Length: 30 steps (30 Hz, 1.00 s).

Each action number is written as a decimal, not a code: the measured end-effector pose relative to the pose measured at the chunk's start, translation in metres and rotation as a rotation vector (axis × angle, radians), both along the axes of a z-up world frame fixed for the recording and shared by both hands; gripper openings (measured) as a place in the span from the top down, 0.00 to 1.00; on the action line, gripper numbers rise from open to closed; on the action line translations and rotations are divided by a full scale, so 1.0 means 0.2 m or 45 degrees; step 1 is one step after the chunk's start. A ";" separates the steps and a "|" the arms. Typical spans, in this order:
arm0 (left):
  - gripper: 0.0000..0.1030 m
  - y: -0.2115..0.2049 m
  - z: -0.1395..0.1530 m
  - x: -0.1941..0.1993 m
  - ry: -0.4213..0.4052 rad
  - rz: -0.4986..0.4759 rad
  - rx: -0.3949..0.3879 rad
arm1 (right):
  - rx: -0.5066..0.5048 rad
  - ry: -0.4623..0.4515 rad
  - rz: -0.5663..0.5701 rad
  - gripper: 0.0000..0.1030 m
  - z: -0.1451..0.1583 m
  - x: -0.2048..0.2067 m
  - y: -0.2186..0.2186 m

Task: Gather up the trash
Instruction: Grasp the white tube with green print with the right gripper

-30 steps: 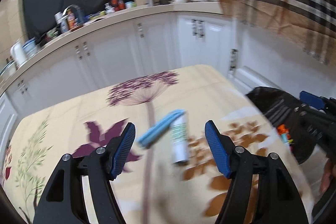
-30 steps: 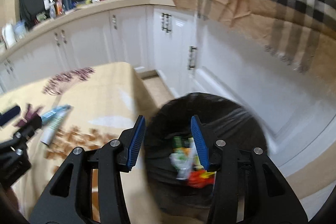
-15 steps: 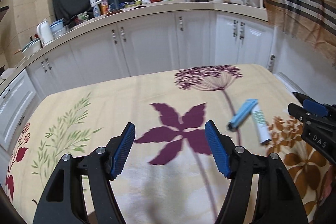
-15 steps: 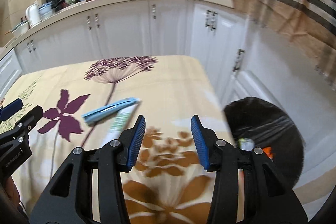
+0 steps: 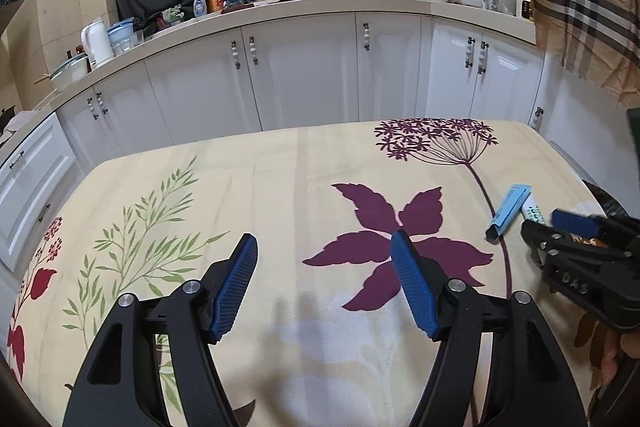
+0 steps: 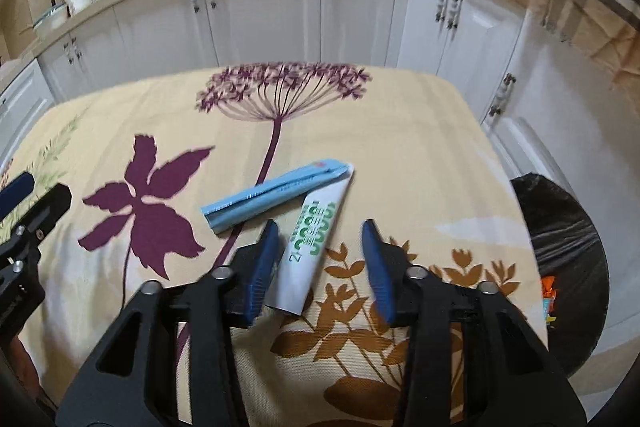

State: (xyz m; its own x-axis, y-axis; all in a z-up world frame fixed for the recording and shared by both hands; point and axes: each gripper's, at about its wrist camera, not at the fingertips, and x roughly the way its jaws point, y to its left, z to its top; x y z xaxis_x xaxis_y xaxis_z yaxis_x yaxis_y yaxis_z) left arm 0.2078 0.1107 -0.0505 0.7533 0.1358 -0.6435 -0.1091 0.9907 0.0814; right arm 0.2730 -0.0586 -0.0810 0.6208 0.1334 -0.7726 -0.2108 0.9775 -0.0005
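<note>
Only the right wrist view shows the bin. The right gripper, just narrowing, straddles the white tube unpinched on the tablecloth; green lettering unreadable. The left gripper is spread, empty.

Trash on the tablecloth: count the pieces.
2, both near the bin-side edge: a flattened blue box and a white tube touching it, its lower end between the right gripper's jaws.

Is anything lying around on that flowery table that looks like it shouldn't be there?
Yes. A squeezed white tube and a flattened blue carton lie loose on the tablecloth, touching at their far ends. The trash bin stands beside the table. The right gripper, its jaws just closing, is at the tube; the pads are not pressing it.
</note>
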 end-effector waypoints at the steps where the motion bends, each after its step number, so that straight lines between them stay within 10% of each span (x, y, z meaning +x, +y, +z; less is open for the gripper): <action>1: 0.35 -0.01 0.00 0.00 0.000 -0.007 -0.003 | -0.003 -0.004 -0.002 0.74 0.00 0.00 0.00; 30: 0.35 -0.52 -0.09 0.29 0.130 -0.350 0.026 | 0.077 0.000 -0.112 0.83 0.01 -0.03 -0.36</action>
